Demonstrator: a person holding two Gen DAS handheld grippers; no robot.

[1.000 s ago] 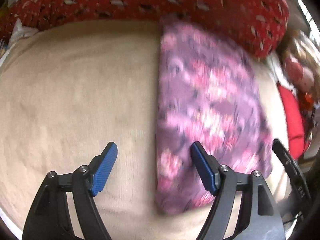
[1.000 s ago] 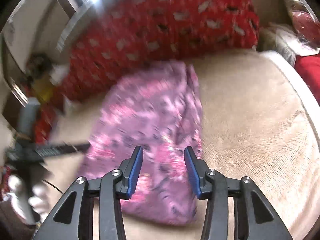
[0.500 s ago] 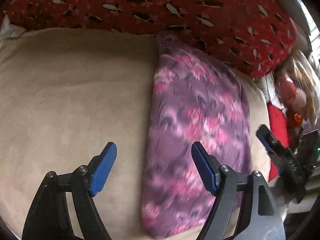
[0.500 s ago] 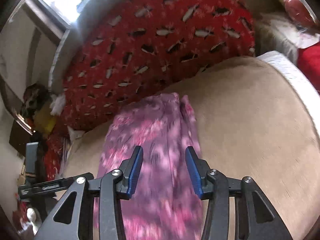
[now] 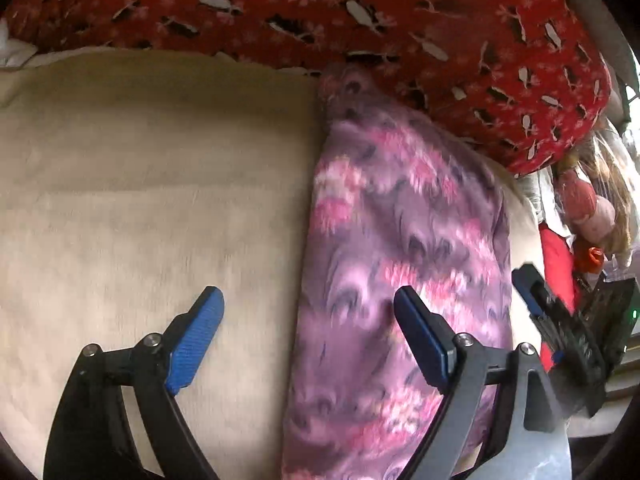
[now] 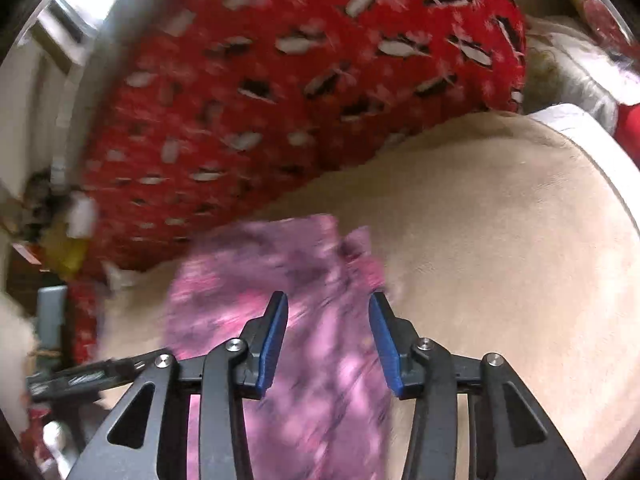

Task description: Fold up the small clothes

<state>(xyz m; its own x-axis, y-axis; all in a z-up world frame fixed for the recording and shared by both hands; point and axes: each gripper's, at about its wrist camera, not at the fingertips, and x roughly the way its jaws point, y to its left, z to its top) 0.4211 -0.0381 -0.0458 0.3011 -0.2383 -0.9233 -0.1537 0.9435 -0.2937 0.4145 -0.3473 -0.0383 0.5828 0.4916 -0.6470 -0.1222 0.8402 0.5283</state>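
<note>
A purple and pink patterned garment [image 5: 404, 264] lies folded in a long strip on the beige bed cover [image 5: 140, 200]. It also shows in the right wrist view [image 6: 304, 292], blurred. My left gripper [image 5: 308, 320] is open and empty, above the garment's left edge. My right gripper [image 6: 328, 320] is open and empty, above the garment's near half. The right gripper also shows in the left wrist view [image 5: 560, 320] at the garment's right side.
A big red patterned pillow [image 5: 360, 12] lies behind the garment, touching its far end; it also shows in the right wrist view [image 6: 300, 80]. A doll and red items [image 5: 588, 208] crowd the right edge of the bed. Beige cover [image 6: 500, 240] spreads right of the garment.
Both grippers have pulled back and tilted upward, so the garment sits lower in both views. The garment lies still. Both grippers have stayed open.
</note>
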